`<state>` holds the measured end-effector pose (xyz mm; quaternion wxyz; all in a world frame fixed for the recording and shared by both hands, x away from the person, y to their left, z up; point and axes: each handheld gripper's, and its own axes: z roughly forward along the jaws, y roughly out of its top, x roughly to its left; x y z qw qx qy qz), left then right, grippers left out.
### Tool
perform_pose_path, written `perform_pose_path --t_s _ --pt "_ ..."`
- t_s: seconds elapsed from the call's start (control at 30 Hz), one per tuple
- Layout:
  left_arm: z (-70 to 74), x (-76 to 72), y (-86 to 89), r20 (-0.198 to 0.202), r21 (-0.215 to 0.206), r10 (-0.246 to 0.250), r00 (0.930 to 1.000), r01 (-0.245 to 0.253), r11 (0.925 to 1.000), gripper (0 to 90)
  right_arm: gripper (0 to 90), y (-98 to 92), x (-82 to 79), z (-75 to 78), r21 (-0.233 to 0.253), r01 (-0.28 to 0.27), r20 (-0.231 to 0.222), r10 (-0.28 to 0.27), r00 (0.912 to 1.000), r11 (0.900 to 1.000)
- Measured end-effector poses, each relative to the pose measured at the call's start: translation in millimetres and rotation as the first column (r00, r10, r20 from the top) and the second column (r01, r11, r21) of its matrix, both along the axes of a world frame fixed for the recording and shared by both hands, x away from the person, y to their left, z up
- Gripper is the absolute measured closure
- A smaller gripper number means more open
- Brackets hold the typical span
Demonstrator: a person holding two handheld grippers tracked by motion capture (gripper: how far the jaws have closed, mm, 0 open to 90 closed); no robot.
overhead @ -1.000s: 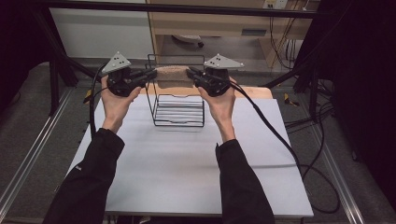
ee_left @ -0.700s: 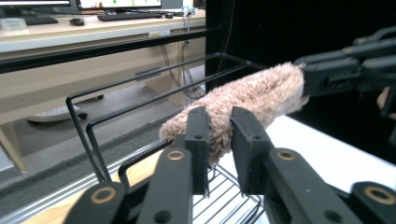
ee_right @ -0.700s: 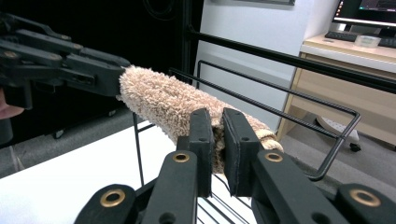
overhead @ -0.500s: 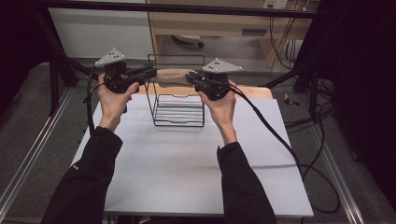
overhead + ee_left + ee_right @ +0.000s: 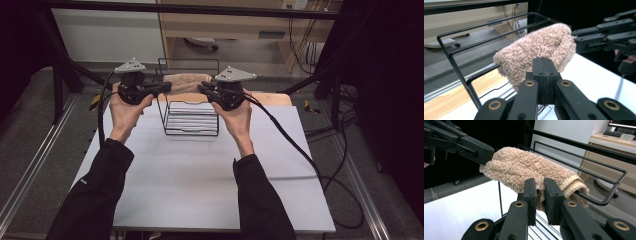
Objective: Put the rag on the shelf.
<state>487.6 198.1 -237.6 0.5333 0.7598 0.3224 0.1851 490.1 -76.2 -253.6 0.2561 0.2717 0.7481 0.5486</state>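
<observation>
A fluffy beige towel (image 5: 187, 81) hangs stretched between my two grippers, level with the top bars of a black wire rack (image 5: 190, 122) at the table's far middle. My left gripper (image 5: 166, 89) is shut on the towel's left end, with its jaws pressed tight together (image 5: 543, 72) in front of the towel (image 5: 536, 47). My right gripper (image 5: 202, 90) is shut on the other end, with pile squeezed between its jaws (image 5: 541, 195). The towel (image 5: 524, 165) lies against the rack's upper rails (image 5: 599, 172).
The rack stands on a white tabletop (image 5: 200, 175) with a wooden strip (image 5: 270, 97) along its far edge. The right gripper's cable (image 5: 300, 150) trails across the table's right side. Black frame posts and a cabinet stand beyond the table.
Both grippers rose a little with the towel, then came down slightly towards the rack's top bars. Both stayed shut on the towel.
</observation>
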Motion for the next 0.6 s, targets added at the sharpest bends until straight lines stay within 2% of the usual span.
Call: perform_pose_path --t_s 0.13,0.27,0.33,0.43,0.5,0.6 --pt "-5.3 0.7 -0.2 0.011 0.005 0.002 0.9999 -0.002 1.0000 89.9 78.6 0.5 0.7 -0.8 -0.005 -0.001 -0.005 0.001 1.0000 1.000" --pt "-9.1 2.3 0.6 0.012 0.012 0.009 0.9999 -0.009 0.9999 89.9 72.8 0.2 -1.9 -0.4 -0.013 -0.009 -0.002 0.009 1.0000 1.000" --pt "-10.9 2.7 1.1 0.012 0.017 0.010 0.9999 -0.010 0.9998 89.9 67.6 -0.5 -4.5 1.4 0.001 -0.014 0.000 0.014 0.9999 1.000" --pt "-14.4 2.3 1.0 0.011 0.029 0.008 0.9999 -0.008 0.9995 89.9 66.0 -3.7 -5.6 6.6 0.038 -0.024 0.009 0.024 0.9997 0.999" --pt "-16.9 1.7 0.8 0.019 0.041 0.010 0.9998 -0.011 0.9991 89.9 66.7 -5.3 -4.6 9.6 0.071 -0.032 -0.006 0.033 0.9994 0.997" --pt "-20.4 1.7 1.5 0.019 0.041 0.008 0.9998 -0.009 0.9991 90.0 75.9 -4.2 -4.6 8.3 0.070 -0.044 -0.035 0.046 0.9983 0.997"
